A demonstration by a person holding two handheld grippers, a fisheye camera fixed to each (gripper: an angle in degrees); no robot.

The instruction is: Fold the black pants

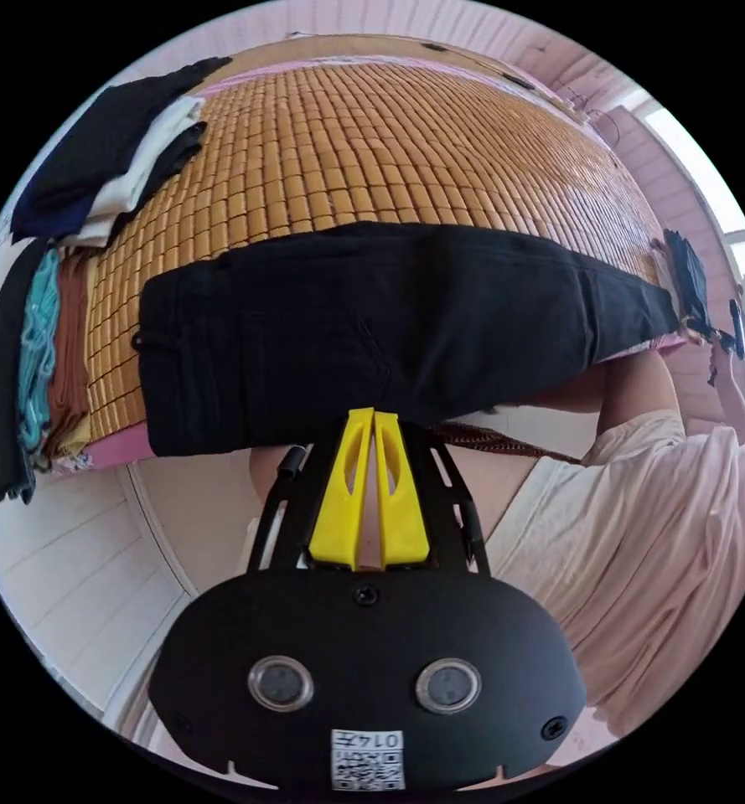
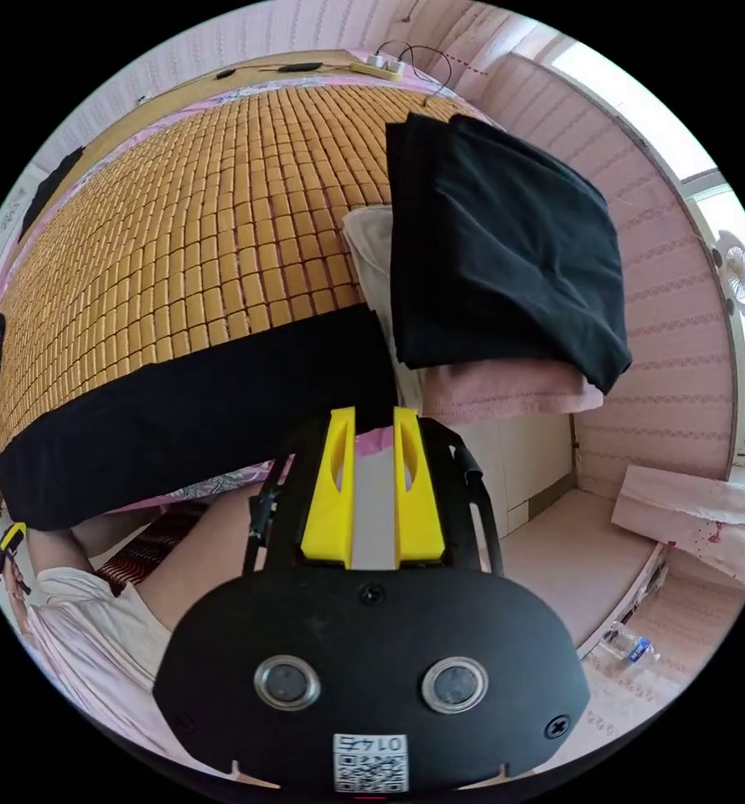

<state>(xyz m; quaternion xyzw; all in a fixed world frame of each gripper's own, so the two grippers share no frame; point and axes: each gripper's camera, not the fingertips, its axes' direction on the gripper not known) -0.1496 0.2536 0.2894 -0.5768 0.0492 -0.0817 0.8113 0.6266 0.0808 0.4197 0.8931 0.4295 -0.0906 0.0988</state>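
The black pants (image 1: 406,327) lie stretched along the near edge of a bed covered by a bamboo mat (image 1: 372,142), folded lengthwise into a long band. In the left gripper view the left gripper (image 1: 373,416) sits just off the near hem of the pants, its yellow jaws drawn together with only a thin slit between them and nothing caught in it. At the far left of that view a pile of folded clothes (image 1: 112,159) rests on the mat.

In the right gripper view the right gripper (image 2: 375,416) hovers at the right end of the pants (image 2: 196,410), jaws parted and empty. Just right of it stands a stack (image 2: 498,276) of folded clothes, black on top, pink below. The person's pale shirt (image 2: 87,636) shows near and left.
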